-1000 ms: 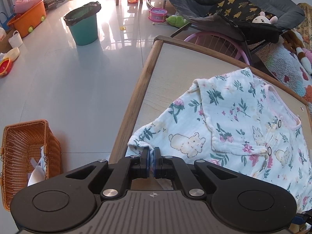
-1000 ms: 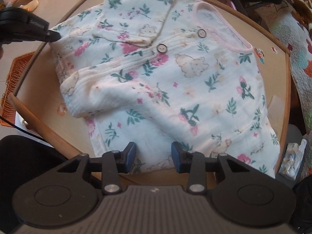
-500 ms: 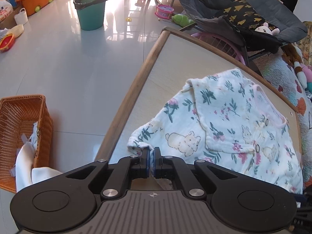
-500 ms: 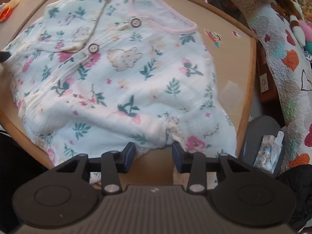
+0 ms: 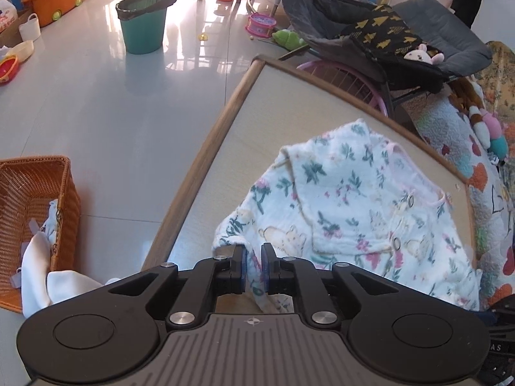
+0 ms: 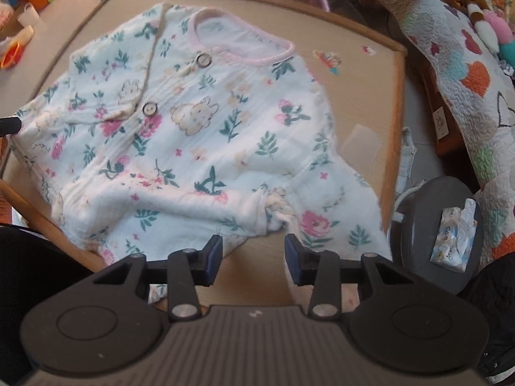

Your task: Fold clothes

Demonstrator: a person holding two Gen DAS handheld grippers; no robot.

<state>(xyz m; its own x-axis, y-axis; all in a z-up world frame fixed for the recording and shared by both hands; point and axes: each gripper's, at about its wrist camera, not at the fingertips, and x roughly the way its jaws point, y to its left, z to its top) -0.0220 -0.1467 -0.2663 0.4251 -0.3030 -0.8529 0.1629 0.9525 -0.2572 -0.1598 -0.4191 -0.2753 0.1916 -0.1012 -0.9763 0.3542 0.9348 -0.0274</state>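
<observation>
A white floral baby garment (image 5: 354, 209) with a pink neckline and buttons lies spread on the wooden-rimmed table (image 5: 257, 135). My left gripper (image 5: 253, 267) is at the garment's left corner. Its jaws stand a narrow gap apart, and a strip of the cloth runs between the blue pads. In the right wrist view the garment (image 6: 209, 128) fills the table (image 6: 363, 103), with a bunched fold near its front hem. My right gripper (image 6: 253, 254) hangs open just before that hem, holding nothing. The left gripper's tip (image 6: 9, 125) shows at the far left edge.
A wicker basket (image 5: 29, 199) with white cloths stands on the floor to the left, and a teal bin (image 5: 143, 22) further off. A grey baby bouncer (image 5: 386, 32) sits behind the table. A round grey stool with a tissue pack (image 6: 450, 241) and a quilt (image 6: 466, 80) are at the right.
The left gripper has drawn the garment's corner toward the table's near side and its pads have parted slightly. The right gripper has shifted right along the front hem, still open.
</observation>
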